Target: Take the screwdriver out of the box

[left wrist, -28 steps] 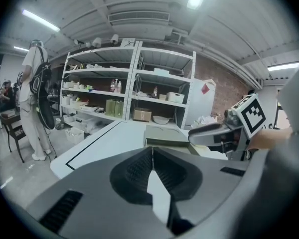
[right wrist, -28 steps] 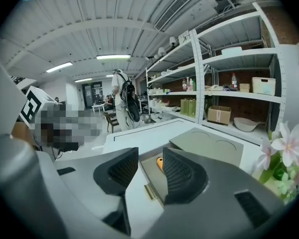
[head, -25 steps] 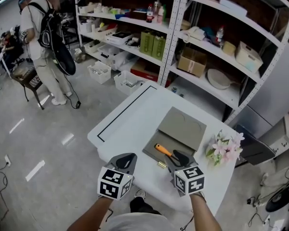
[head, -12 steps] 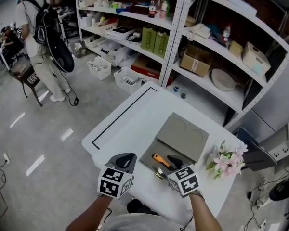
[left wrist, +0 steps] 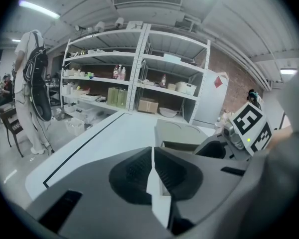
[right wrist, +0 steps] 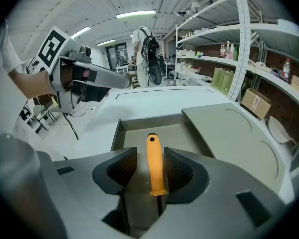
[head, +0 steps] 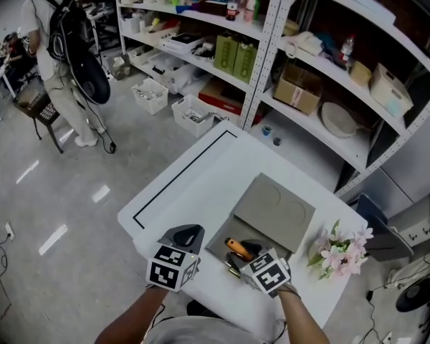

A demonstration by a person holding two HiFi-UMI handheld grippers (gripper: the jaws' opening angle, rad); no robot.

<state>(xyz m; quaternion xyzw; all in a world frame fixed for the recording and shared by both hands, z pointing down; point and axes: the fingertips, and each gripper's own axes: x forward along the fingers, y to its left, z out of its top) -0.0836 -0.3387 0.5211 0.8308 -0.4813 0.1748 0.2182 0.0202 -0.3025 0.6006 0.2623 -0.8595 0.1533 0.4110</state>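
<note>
A screwdriver with an orange handle [head: 236,248] lies in an open grey box [head: 218,236] near the white table's front edge. The box's flat lid [head: 274,208] is folded back beyond it. My right gripper [head: 248,250] is tipped down into the box and stands open, with the orange handle [right wrist: 155,166] between its jaws and a gap showing on the left side. The screwdriver's shaft is hidden under the gripper. My left gripper [head: 188,233] hovers shut and empty over the table, left of the box [left wrist: 182,146].
A bunch of pink flowers [head: 340,246] stands right of the box. A black line [head: 179,174] marks the table's left part. Metal shelves [head: 308,49] full of goods rise behind the table. A person with a backpack [head: 61,56] stands at the far left.
My right gripper has come down and tipped into the box, so its jaws now straddle the orange handle. The left gripper has drifted slightly towards the box.
</note>
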